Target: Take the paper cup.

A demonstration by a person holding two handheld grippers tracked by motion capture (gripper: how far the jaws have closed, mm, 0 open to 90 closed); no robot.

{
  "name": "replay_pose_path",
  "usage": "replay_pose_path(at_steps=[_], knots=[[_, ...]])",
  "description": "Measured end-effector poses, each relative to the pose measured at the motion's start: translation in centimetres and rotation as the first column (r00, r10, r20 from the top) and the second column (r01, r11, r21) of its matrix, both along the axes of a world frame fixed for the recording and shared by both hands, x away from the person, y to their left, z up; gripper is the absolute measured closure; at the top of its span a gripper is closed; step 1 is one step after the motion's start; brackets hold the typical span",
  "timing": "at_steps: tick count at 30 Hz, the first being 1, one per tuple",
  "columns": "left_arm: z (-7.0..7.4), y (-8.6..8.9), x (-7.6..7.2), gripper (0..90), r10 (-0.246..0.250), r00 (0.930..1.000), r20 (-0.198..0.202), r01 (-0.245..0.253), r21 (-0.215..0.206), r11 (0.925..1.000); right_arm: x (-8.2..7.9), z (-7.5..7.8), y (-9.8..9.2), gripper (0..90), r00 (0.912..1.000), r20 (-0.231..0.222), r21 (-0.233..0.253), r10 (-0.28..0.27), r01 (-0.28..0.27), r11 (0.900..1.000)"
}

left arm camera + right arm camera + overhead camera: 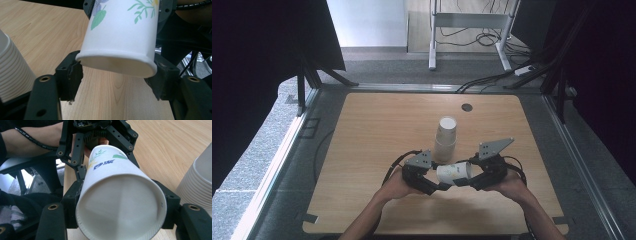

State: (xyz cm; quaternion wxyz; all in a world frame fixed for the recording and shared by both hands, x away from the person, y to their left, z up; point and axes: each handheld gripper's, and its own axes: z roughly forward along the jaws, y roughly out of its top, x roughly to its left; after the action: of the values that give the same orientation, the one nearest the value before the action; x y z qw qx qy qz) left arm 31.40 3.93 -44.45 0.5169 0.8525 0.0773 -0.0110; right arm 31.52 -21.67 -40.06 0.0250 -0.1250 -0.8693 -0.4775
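Between both grippers lies a light, crushable white paper cup with flower print; left gripper clamps its base, right gripper its rim, so gentle hold suits.

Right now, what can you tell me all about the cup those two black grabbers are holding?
The cup is white paper with green leaves, purple flowers and blue writing printed on its side. It lies on its side in the air above the table, empty. The left gripper clamps its narrow bottom end; the right gripper clamps its wide open rim. A stack of cups stands just behind it, not touching.
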Motion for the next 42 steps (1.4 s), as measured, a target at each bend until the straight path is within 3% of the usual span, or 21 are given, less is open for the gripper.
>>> replay_pose_path(at_steps=[14,20,26,32,38,42], knots=[[0.1,0.2,0.2,42.3,0.022,0.9997,0.001,-0.022,0.026,0.9994,0.3,0.1,0.2,31.7,0.9997,0.014,-0.033,-0.019,0.019,0.999],[0.5,0.4,0.4,42.8,0.031,0.9995,0.004,-0.031,0.062,0.9976,0.3,0.5,0.0,28.0,0.9989,0.033,-0.053,-0.032,0.034,0.998],[1.3,0.5,0.5,42.7,0.015,0.9998,0.014,-0.017,0.131,0.9912,0.4,1.0,-0.3,23.0,0.9973,0.058,-0.102,-0.046,0.051,0.993],[2.0,0.4,0.7,42.6,0.010,0.9998,0.019,-0.014,0.219,0.9756,0.3,1.6,-0.1,17.6,0.9947,0.095,-0.163,-0.038,0.053,0.985],[2.4,0.0,1.0,42.5,-0.013,0.9996,0.024,0.004,0.327,0.9452,0.2,2.0,0.8,15.7,0.9931,0.118,-0.255,0.000,0.030,0.967],[2.8,-0.5,1.2,42.4,-0.026,0.9994,0.023,0.016,0.388,0.9217,0.1,1.9,1.8,15.4,0.9895,0.139,-0.333,0.039,0.009,0.943]])
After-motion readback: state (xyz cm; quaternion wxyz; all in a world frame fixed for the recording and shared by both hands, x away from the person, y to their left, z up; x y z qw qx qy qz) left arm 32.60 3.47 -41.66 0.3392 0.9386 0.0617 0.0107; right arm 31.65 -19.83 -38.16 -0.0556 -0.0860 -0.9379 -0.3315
